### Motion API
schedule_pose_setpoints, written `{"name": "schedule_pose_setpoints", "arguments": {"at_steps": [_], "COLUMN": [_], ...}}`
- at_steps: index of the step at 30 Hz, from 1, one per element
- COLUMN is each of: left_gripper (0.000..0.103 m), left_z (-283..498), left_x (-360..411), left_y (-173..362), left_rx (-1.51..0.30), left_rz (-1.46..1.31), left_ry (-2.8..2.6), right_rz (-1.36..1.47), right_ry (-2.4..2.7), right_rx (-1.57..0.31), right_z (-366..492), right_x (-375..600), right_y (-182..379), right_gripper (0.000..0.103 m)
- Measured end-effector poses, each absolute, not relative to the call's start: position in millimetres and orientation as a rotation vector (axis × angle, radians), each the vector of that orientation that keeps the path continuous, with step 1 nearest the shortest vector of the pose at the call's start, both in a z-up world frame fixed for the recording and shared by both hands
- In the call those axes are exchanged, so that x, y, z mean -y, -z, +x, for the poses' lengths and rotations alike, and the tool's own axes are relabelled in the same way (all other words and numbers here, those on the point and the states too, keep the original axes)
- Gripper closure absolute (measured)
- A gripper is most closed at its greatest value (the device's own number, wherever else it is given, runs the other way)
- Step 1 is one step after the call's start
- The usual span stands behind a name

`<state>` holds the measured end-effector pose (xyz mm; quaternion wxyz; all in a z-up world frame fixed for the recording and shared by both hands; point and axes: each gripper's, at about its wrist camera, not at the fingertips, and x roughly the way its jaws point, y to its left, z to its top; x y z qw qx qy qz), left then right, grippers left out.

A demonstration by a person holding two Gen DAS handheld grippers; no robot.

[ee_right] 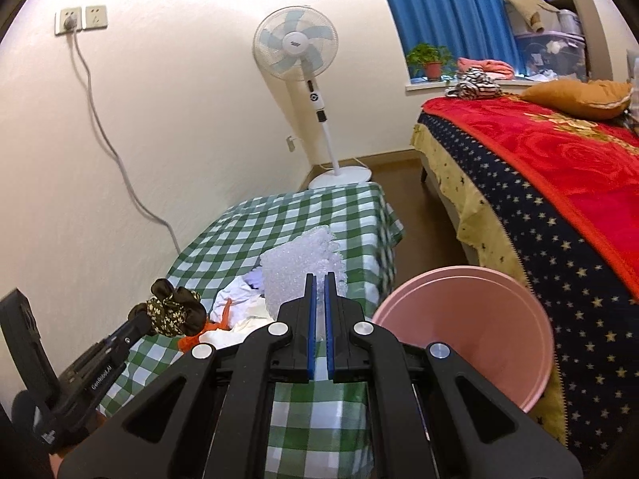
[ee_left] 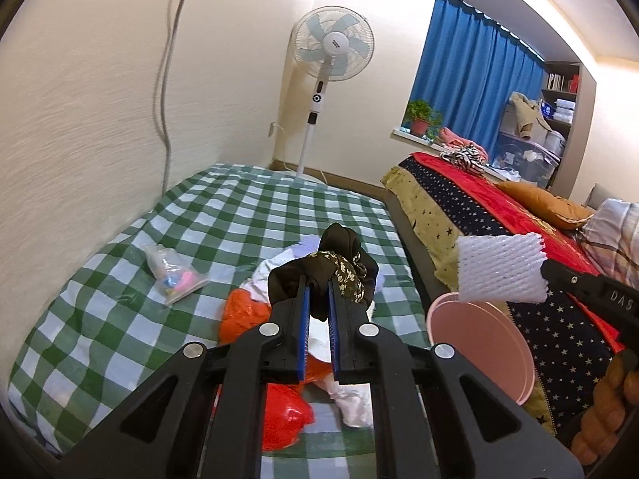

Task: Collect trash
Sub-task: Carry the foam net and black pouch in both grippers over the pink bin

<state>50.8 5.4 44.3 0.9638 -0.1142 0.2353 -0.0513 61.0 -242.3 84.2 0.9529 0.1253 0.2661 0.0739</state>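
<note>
My left gripper (ee_left: pixel 318 279) is shut on a dark brown cloth with a leafy patterned band (ee_left: pixel 339 267), held above the green checked bed (ee_left: pixel 223 215); the same bundle (ee_right: pixel 171 311) shows at the lower left of the right wrist view. My right gripper (ee_right: pixel 319 279) is shut on a white foam net sleeve (ee_right: pixel 303 263), which hangs beside the pink bin (ee_right: pixel 467 319). In the left wrist view that sleeve (ee_left: pixel 501 267) hovers just over the bin's rim (ee_left: pixel 439 303). Orange plastic bags (ee_left: pixel 243 311) and white crumpled paper (ee_left: pixel 355 399) lie on the bed under my left gripper.
A clear plastic bag with small coloured items (ee_left: pixel 175 275) lies on the checked bed to the left. A standing fan (ee_left: pixel 331 52) is in the corner. A second bed with a red blanket (ee_right: pixel 559 159) is on the right, across a narrow floor gap. A cable (ee_right: pixel 104 127) runs down the wall.
</note>
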Motion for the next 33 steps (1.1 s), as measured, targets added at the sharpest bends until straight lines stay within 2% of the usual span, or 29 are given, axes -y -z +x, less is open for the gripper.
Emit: {"name": "schedule_pose_setpoints", "arguments": {"at_steps": [11, 33], "left_gripper": [0.095, 0.095], "left_z": [49.2, 65.3], "left_x": [20.9, 70.7], "left_y": [-45.0, -27.9], "left_rx": [-0.473, -0.512], "left_rz": [-0.215, -0.174], "left_ry": [0.165, 0.247], "right_rz": [0.211, 0.252], "right_ry": [-0.093, 0.058], "right_rx": [-0.53, -0.548], "right_z": [42.7, 46.0], "right_x": [273.5, 311.8], "right_y": [-98.0, -67.3], "right_gripper": [0.099, 0.099]}}
